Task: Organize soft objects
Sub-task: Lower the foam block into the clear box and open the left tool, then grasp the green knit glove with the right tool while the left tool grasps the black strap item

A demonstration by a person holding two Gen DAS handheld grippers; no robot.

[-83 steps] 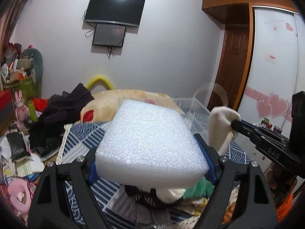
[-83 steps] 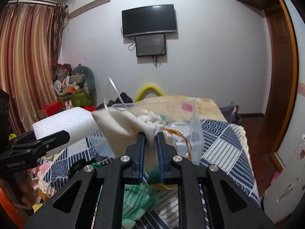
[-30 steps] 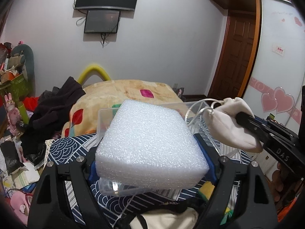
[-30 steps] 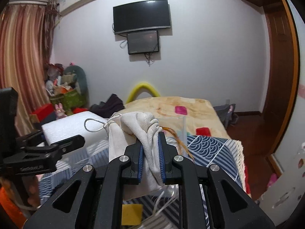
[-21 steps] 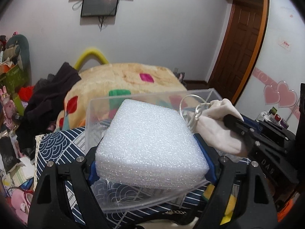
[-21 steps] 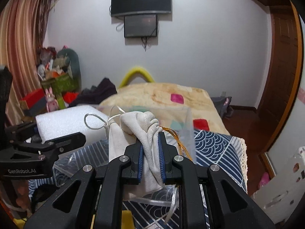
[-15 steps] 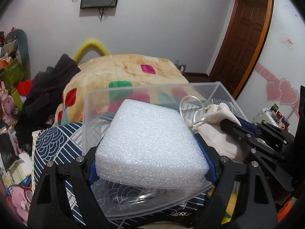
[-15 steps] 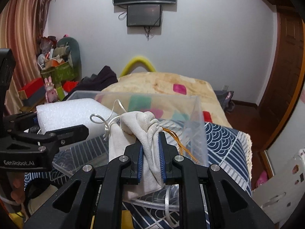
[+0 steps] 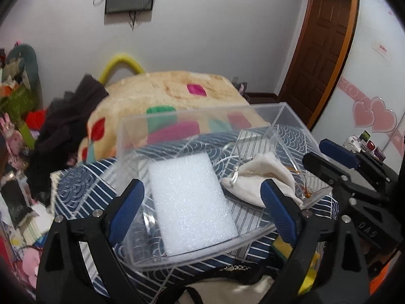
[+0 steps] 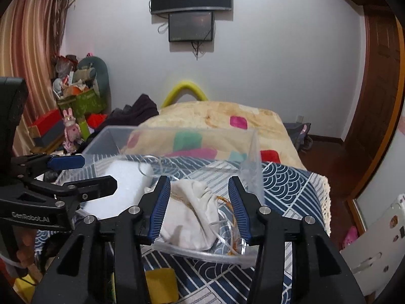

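A white foam block [image 9: 192, 202] lies flat inside a clear plastic box [image 9: 202, 119] on the blue patterned bed cover. A cream drawstring pouch [image 9: 255, 179] lies in the box to the right of the block. My left gripper [image 9: 202, 202] is open above the block, a finger on each side. My right gripper [image 10: 198, 197] is open above the pouch [image 10: 192, 212], not touching it. The foam block [image 10: 121, 182] and the box [image 10: 177, 131] also show in the right wrist view, with the left gripper [image 10: 73, 174] at the left.
A yellow sponge [image 10: 162, 286] lies on the bed cover [image 10: 286, 185] in front of the box. A beige blanket [image 9: 177, 93] and dark clothes [image 9: 65, 119] lie behind it. Clutter [image 10: 73, 101] stands at the far left. A wooden door [image 9: 321, 50] is at the right.
Both grippers came down over the box and opened. The foam block left the left gripper and the pouch left the right one; both now lie in the box.
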